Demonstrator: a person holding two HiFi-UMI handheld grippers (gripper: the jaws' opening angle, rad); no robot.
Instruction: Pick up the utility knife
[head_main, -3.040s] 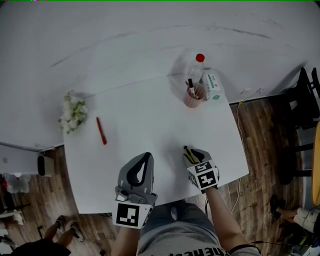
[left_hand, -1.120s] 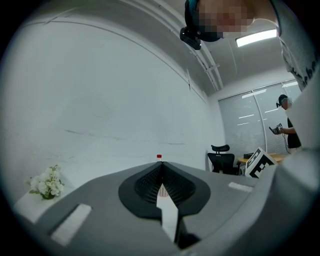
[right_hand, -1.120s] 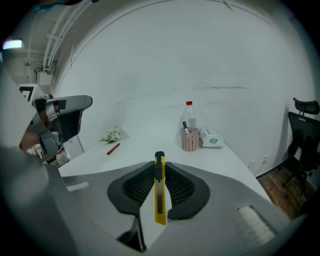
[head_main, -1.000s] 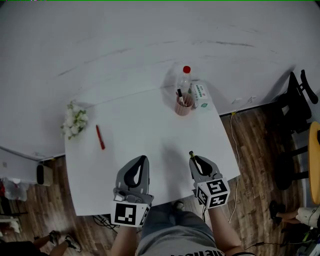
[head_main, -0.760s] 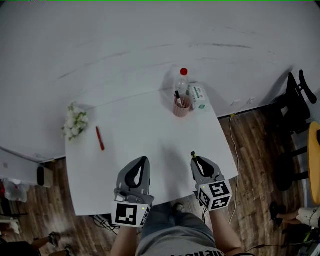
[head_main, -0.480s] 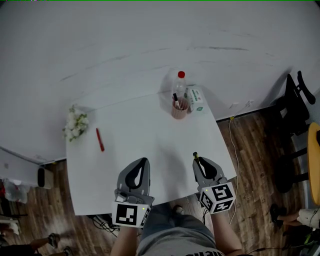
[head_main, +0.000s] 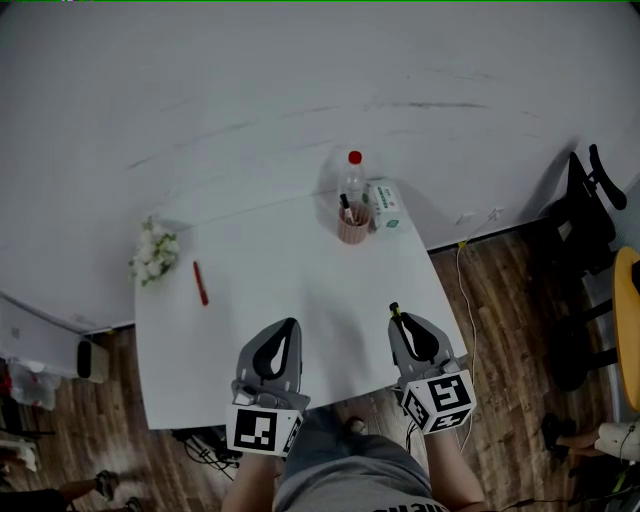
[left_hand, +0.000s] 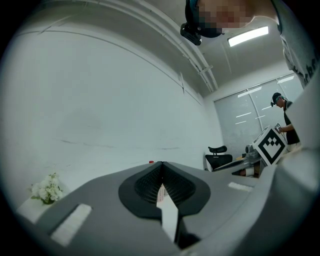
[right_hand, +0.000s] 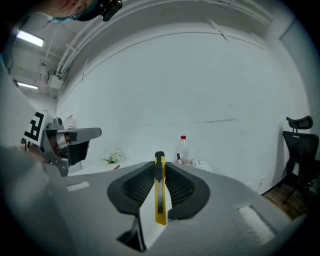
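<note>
Grip check: grey right gripper (right_hand: 159, 166) clamps slim yellow-and-black utility knife (right_hand: 160, 200) edge-on between its pads, above the white rectangular table (head_main: 270, 260), near its front edge. Grey left gripper (left_hand: 161, 168): jaws pressed together, nothing between.

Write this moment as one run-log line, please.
right gripper: shut on utility knife | left gripper: shut, empty | task: utility knife in grip

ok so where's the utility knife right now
The utility knife is clamped in the right tool, lower right in the head view, over the table's near right corner, tip toward the cup.
</note>
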